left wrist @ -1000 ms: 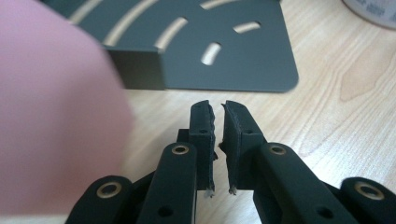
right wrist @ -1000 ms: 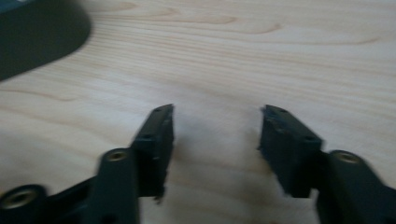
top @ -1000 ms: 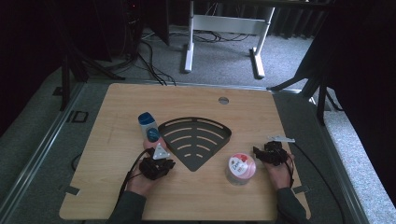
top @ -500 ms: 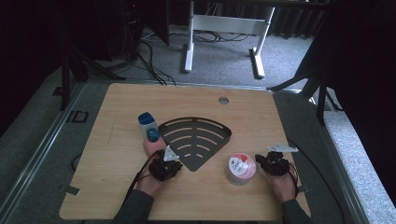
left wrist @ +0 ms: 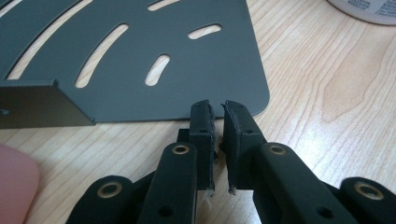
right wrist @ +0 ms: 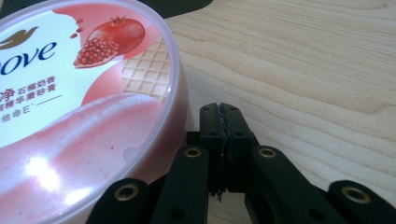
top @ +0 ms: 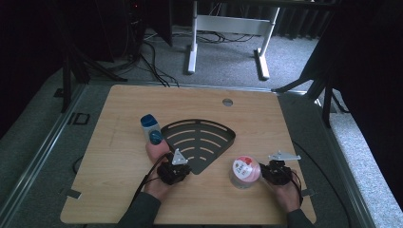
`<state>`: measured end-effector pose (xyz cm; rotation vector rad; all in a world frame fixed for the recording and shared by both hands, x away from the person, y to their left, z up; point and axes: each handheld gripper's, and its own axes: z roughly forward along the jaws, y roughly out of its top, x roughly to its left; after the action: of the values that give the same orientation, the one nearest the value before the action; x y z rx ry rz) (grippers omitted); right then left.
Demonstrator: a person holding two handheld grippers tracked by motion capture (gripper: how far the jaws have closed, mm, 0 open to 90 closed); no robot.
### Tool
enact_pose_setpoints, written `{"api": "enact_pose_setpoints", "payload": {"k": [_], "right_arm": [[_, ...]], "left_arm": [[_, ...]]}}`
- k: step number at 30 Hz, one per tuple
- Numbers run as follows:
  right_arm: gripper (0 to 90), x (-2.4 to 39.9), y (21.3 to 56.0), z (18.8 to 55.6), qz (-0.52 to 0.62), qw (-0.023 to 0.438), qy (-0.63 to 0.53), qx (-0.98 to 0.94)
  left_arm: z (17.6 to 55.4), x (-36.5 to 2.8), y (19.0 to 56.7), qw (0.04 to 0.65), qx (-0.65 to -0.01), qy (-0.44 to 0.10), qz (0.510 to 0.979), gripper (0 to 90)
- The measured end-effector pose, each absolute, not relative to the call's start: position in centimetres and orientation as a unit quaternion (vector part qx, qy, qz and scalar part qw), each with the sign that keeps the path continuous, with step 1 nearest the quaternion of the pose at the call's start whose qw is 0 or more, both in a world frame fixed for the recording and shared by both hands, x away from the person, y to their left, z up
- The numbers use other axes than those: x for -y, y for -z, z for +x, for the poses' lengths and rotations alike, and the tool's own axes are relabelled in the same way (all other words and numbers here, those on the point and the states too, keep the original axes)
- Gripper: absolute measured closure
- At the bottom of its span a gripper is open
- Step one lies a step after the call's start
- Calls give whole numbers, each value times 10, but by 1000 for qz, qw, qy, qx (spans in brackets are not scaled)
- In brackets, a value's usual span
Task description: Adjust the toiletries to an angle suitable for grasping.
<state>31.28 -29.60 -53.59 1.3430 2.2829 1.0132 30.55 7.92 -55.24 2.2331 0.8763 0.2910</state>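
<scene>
Your right gripper (right wrist: 223,116) has its jaws pressed flat together with nothing between them, having just snapped closed, and the pink tub (right wrist: 79,112) with the pomegranate lid sits just beside the left jaw, touching or nearly touching its outer face, not gripped. In the high view the same tub (top: 245,172) stands on the wooden table (top: 266,118) right at the tip of the right gripper (top: 269,172), between it and the dark slotted rack (top: 199,140). Your left gripper (left wrist: 217,119) shows its jaws narrowed to a thin slit and empty, with the rounded corner of the rack (left wrist: 140,60) just ahead of the tips; whether the tips touch that edge I cannot tell. From above, the left gripper (top: 178,171) is at the rack's near corner, and the blue-capped bottle (top: 152,129) lies farther off beyond your left hand. As I judge it, little is done so far: nothing rests on the rack, neither the tub nor the bottle is held, and both grips and any placing are left to do. With closed jaws beside the tub, you look set to nudge it rather than lift it. Compared with a second ago, your left gripper has slid in toward the rack's corner, and your right hand has shifted a little while the tub has stayed where it was.
</scene>
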Motion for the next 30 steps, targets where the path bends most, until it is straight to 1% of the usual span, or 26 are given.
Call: {"api": "enact_pose_setpoints", "payload": {"k": [14, 30], "right_arm": [[899, 292, 536, 311, 462, 143, -356, -799], [898, 255, 537, 306, 425, 126, -362, -820]], "left_arm": [[306, -72, 553, 358, -328, -105, 868, 824], [305, -62, 553, 366, -316, -90, 871, 837]]}}
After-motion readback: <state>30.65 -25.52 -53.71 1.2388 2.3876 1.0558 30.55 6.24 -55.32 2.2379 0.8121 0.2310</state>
